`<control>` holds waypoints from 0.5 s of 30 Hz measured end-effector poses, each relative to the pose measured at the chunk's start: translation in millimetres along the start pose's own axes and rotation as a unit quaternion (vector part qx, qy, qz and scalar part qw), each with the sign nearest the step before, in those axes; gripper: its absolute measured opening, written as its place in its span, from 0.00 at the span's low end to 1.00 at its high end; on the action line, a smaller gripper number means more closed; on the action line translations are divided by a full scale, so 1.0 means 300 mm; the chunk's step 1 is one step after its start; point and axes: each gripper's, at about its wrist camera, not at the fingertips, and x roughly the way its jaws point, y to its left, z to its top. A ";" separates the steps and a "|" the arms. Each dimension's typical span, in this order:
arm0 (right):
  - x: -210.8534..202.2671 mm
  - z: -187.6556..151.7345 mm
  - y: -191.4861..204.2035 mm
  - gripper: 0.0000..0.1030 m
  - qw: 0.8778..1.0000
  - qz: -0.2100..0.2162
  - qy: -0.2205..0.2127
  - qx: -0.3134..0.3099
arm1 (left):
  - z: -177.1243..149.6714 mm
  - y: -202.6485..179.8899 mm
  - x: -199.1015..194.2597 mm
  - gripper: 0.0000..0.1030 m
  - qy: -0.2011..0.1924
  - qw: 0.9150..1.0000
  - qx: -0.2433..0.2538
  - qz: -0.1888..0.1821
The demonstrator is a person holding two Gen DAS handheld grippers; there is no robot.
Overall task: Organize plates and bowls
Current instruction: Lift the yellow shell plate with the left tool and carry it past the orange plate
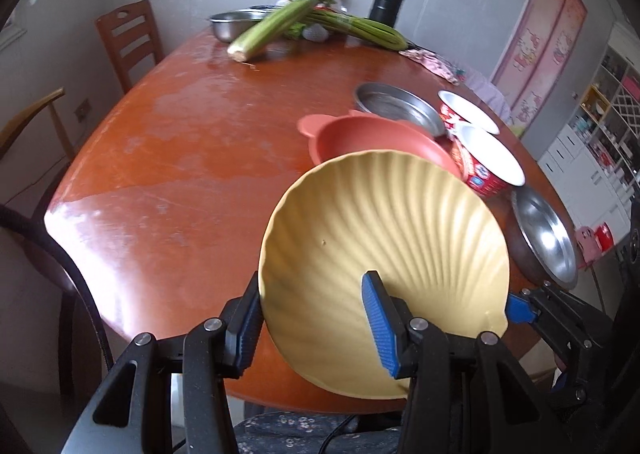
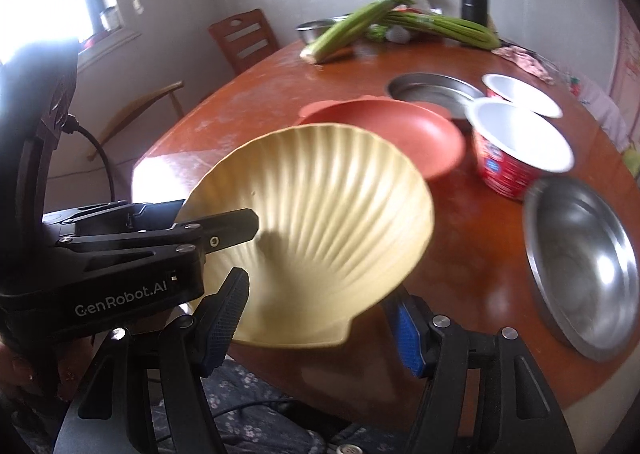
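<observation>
One yellow shell-shaped plate is tilted above the near edge of the brown table, clamped at its rim by the left gripper. Right gripper sits under the plate's hinge end, jaws apart, not pressing it. Beyond: pink bowl, two red cups, steel dishes.

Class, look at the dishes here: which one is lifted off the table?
The yellow shell-shaped plate, clamped in the left gripper; the other dishes rest on the table.
</observation>
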 end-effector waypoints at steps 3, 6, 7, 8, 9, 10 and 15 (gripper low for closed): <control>0.037 0.035 0.056 0.67 0.999 0.018 0.001 -0.027 | 0.006 0.063 -0.009 0.47 -0.004 1.000 -0.021 0.016; 0.084 0.071 0.087 0.67 0.998 0.040 0.009 -0.040 | 0.010 0.125 -0.006 0.47 -0.001 0.999 -0.043 0.027; 0.099 0.080 0.098 0.67 0.998 0.045 0.012 -0.045 | 0.014 0.146 -0.002 0.47 0.001 0.998 -0.050 0.031; 0.117 0.091 0.112 0.67 0.997 0.049 0.015 -0.052 | 0.017 0.159 0.003 0.47 0.002 0.998 -0.054 0.035; 0.132 0.100 0.121 0.67 0.997 0.051 0.019 -0.058 | 0.019 0.170 0.008 0.47 0.003 0.998 -0.057 0.038; 0.150 0.110 0.129 0.67 0.996 0.055 0.024 -0.061 | 0.024 0.186 0.013 0.47 0.005 0.997 -0.063 0.040; 0.207 0.156 0.165 0.67 0.994 0.064 0.034 -0.079 | 0.041 0.251 0.037 0.47 0.012 0.995 -0.083 0.048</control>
